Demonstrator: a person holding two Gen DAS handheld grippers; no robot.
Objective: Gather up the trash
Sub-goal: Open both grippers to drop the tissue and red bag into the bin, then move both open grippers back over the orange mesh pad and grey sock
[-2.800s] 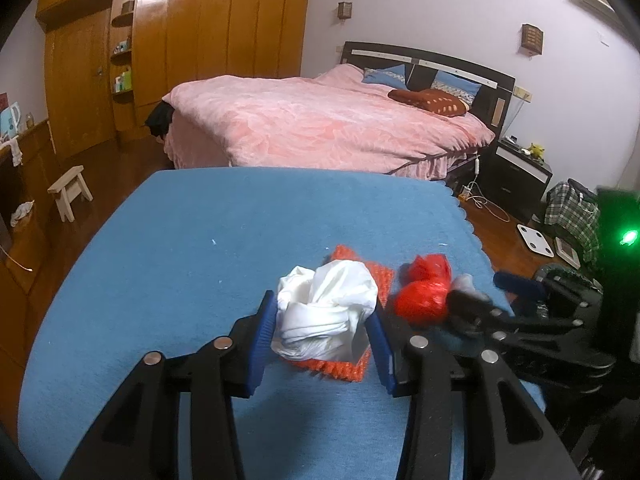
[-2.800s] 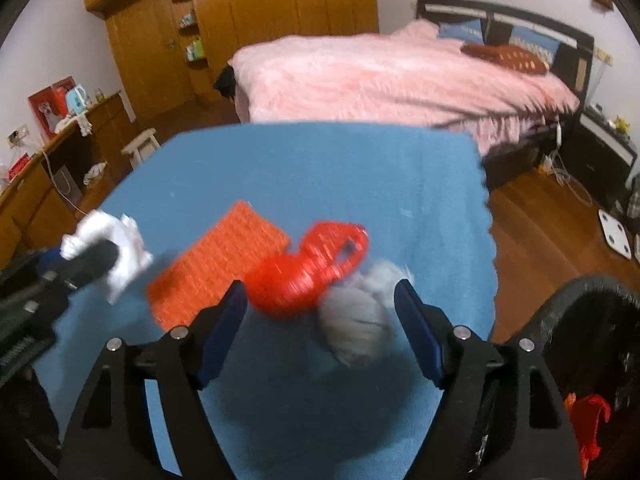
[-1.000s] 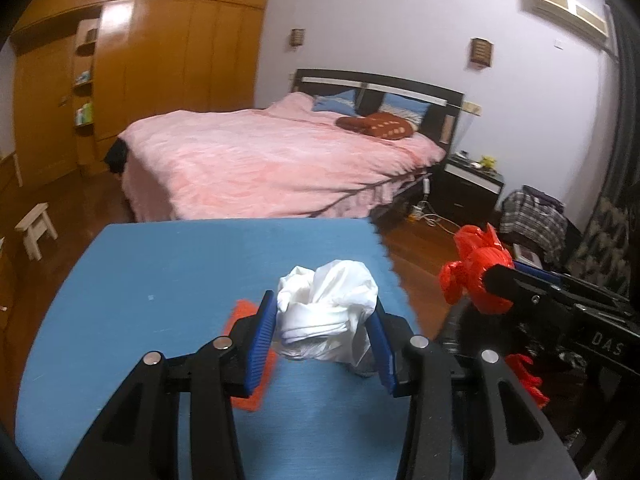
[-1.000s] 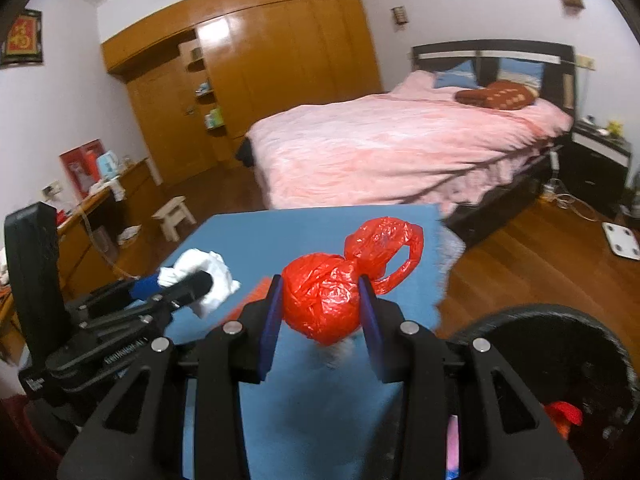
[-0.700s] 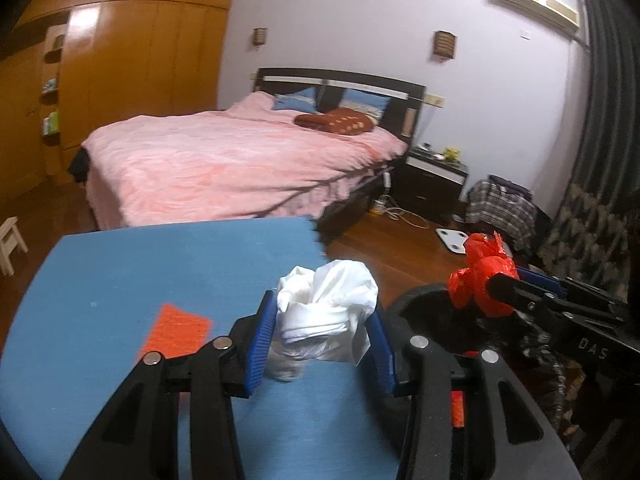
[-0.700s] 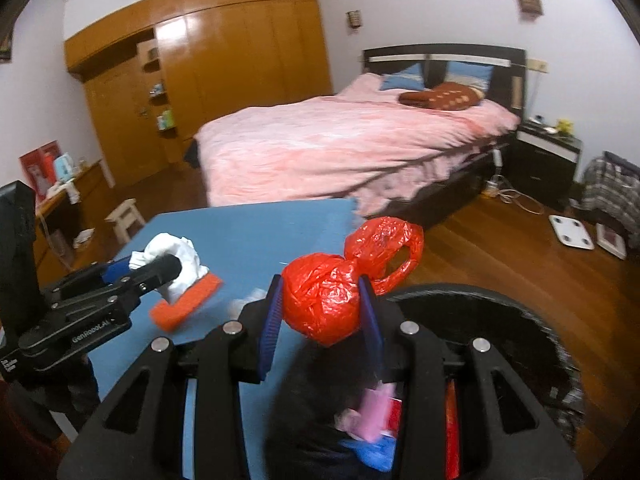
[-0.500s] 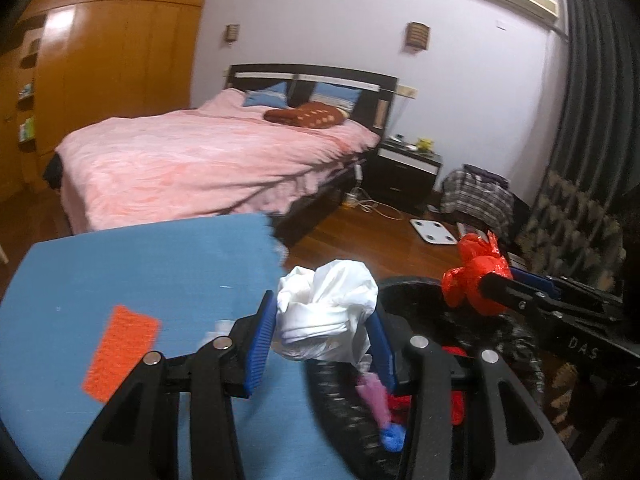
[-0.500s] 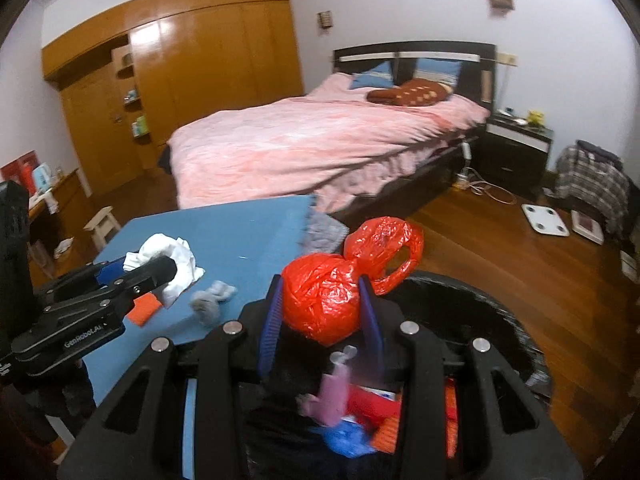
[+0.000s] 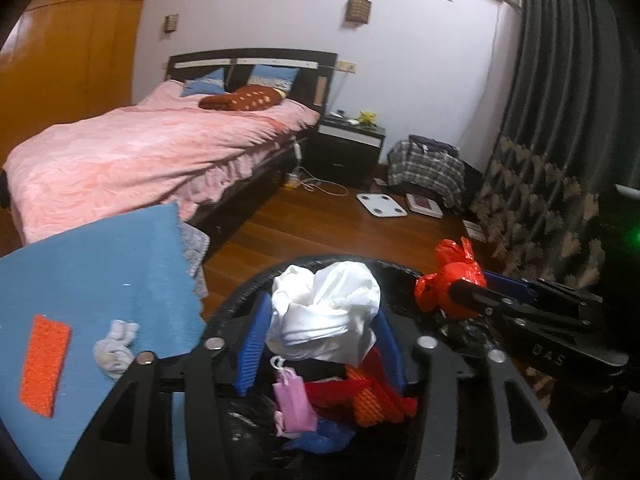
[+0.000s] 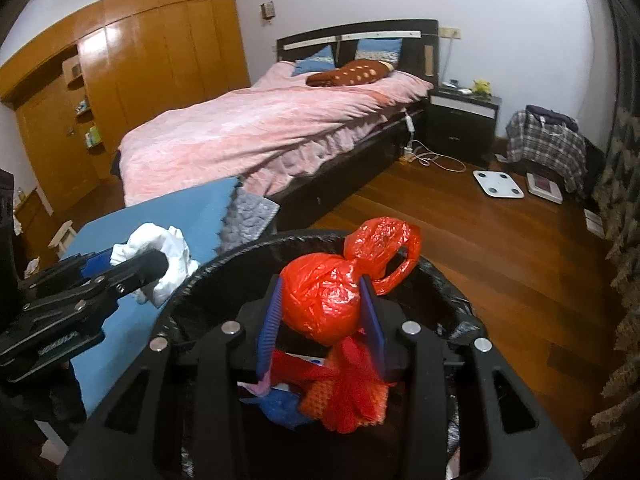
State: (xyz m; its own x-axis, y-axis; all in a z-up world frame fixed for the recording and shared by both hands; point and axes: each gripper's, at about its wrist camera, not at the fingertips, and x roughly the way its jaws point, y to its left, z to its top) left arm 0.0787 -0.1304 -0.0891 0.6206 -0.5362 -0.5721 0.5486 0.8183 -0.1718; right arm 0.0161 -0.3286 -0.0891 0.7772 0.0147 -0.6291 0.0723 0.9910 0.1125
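My left gripper (image 9: 322, 336) hangs over the black trash bin (image 9: 240, 300), its jaws opening. A crumpled white bag (image 9: 326, 304) still sits between its blue pads and touches both. My right gripper (image 10: 320, 316) is above the same bin (image 10: 224, 260), also with its jaws opening. A knotted red plastic bag (image 10: 320, 296) remains wedged between its pads. In the left wrist view the red bag (image 9: 452, 276) shows at the right gripper's tip over the bin's far rim. In the right wrist view the white bag (image 10: 160, 248) shows at the left. Pink, blue, red and orange scraps lie inside the bin.
A blue-covered table (image 9: 100, 264) stands left of the bin, with an orange mat (image 9: 44, 364) and a grey wad (image 9: 116, 350) on it. Beyond are a pink bed (image 10: 260, 132), a dark nightstand (image 10: 460, 120), a white scale (image 10: 498, 184) on the wooden floor and a plaid bag (image 10: 544, 140).
Both grippers swung from above the blue table to over the bin, carrying the white and red bags. Their pads now stand slightly wider apart.
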